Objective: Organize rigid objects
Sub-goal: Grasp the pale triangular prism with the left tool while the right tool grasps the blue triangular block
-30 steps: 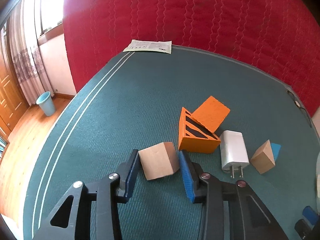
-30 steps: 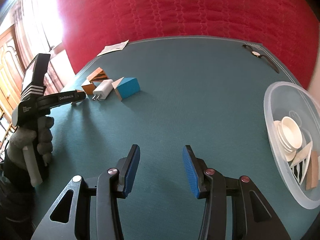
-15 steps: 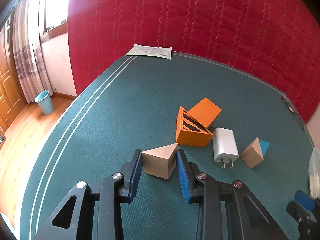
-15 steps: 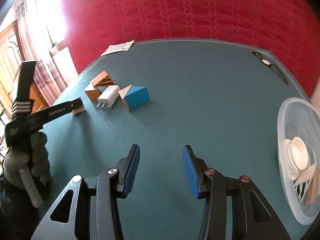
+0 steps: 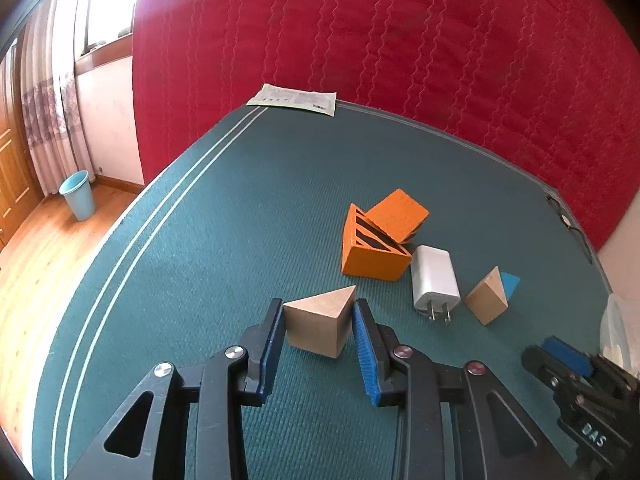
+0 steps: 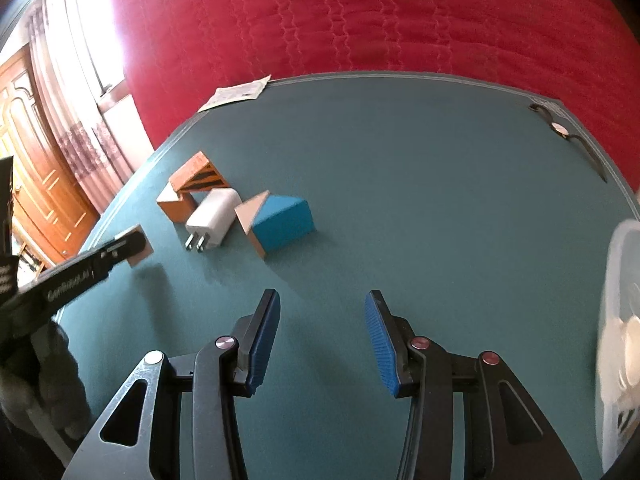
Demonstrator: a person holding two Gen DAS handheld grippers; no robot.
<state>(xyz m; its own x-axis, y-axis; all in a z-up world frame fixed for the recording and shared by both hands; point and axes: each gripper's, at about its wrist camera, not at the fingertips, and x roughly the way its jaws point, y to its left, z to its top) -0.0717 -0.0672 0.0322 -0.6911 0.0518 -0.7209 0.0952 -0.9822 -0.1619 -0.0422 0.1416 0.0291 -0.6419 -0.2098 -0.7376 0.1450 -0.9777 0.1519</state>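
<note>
Behind the teal table (image 5: 248,208), a quilted red cover (image 5: 400,40) fills the background, and off to the left a wooden floor (image 5: 36,256) carries a pale blue bin (image 5: 78,195). At the table's right edge sits a clear plastic bowl (image 6: 618,320) with white items blurred inside. Near the middle-left of the surface a cluster lies close together: an orange wedge block with black stripes (image 5: 374,248) with an orange slab leaning against it, a blue and wood wedge (image 6: 276,224) just beside a white charger plug (image 5: 434,280) whose prongs point toward the cameras. A printed paper sheet (image 5: 294,98) rests at the far edge, and a wristwatch (image 6: 568,136) lies at the far right corner. The left gripper (image 5: 318,332) is clenched on a plain wooden wedge (image 5: 320,324), both blue pads pressing its sides, the block tilted at the tabletop near the cluster. The right gripper (image 6: 322,336) hangs released over bare table, nothing between its jaws.
</note>
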